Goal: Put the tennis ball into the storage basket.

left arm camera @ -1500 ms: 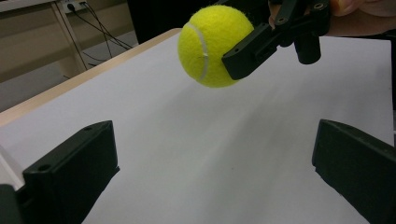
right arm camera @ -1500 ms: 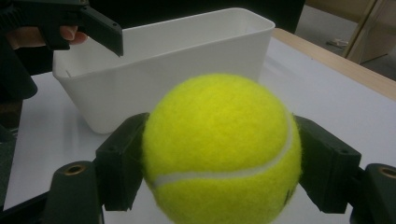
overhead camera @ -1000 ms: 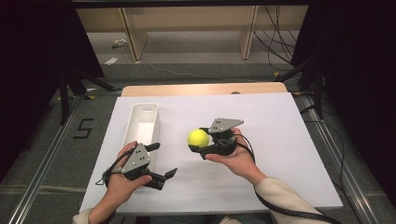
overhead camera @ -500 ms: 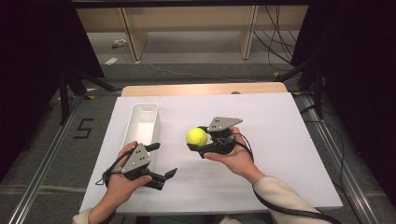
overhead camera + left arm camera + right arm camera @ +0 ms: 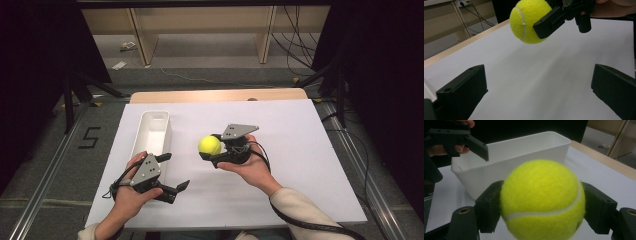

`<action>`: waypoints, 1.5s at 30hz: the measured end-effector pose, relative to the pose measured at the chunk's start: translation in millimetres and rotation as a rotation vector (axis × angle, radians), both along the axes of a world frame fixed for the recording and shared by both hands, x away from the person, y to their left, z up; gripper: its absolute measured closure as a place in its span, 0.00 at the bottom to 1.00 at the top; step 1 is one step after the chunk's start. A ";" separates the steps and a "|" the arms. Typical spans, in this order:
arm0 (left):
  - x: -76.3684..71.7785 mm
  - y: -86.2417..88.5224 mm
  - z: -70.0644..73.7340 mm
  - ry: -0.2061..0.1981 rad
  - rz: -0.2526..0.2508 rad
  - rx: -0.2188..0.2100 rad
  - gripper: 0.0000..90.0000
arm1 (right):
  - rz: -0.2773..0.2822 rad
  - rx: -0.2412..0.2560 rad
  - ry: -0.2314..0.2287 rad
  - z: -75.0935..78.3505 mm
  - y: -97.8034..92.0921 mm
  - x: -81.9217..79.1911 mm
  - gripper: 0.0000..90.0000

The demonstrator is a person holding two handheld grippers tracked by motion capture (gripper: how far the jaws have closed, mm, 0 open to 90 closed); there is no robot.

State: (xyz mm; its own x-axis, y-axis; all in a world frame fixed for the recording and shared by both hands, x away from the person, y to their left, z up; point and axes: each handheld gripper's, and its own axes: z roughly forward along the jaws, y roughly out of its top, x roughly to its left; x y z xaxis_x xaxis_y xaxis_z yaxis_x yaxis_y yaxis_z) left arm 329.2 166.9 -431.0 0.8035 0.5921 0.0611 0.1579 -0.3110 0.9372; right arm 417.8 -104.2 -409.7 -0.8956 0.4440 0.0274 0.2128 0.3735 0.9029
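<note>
— White table, nearest first?
— Left gripper sits low with jaws spread wide, nothing between them. Beyond, right gripper clamps the tennis ball (lifted above the table), beside the white bin.

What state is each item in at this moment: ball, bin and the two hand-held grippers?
Yellow felt tennis ball: clamped between two jaws, lifted off the table.
White rectangular plastic bin: upright, empty as far as visible.
Right hand-held gripper: shut on the ball, pointing toward the bin.
Left hand-held gripper: jaws wide apart, holding nothing, beside the bin's near end.
</note>
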 end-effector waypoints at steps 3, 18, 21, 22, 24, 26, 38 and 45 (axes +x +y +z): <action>-0.1 0.0 0.1 0.000 -0.001 0.000 0.00 | 0.000 0.000 0.002 0.0 0.6 0.4 0.29; 0.0 -0.1 0.0 0.000 0.000 0.002 0.00 | 0.004 0.002 0.001 0.6 4.2 1.8 0.29; 0.0 -0.2 -0.1 0.001 0.000 0.001 0.00 | 0.006 0.001 0.000 0.8 4.9 2.2 0.29; 0.0 -0.2 -0.1 0.001 0.000 0.002 0.00 | 0.006 0.001 0.000 0.8 5.1 2.2 0.29; 0.0 -0.2 -0.1 0.001 0.000 0.002 0.00 | 0.005 0.002 0.000 0.6 5.7 2.2 0.29; 0.0 -0.2 0.0 0.001 0.000 0.002 0.00 | 0.005 0.004 0.002 0.4 6.4 2.2 0.29; 0.0 -0.4 -0.1 0.001 0.000 0.002 0.00 | 0.009 0.004 0.001 0.5 10.0 3.6 0.29; 0.0 -0.4 -0.1 0.001 0.000 0.002 0.00 | 0.013 0.004 0.001 0.9 12.6 4.4 0.29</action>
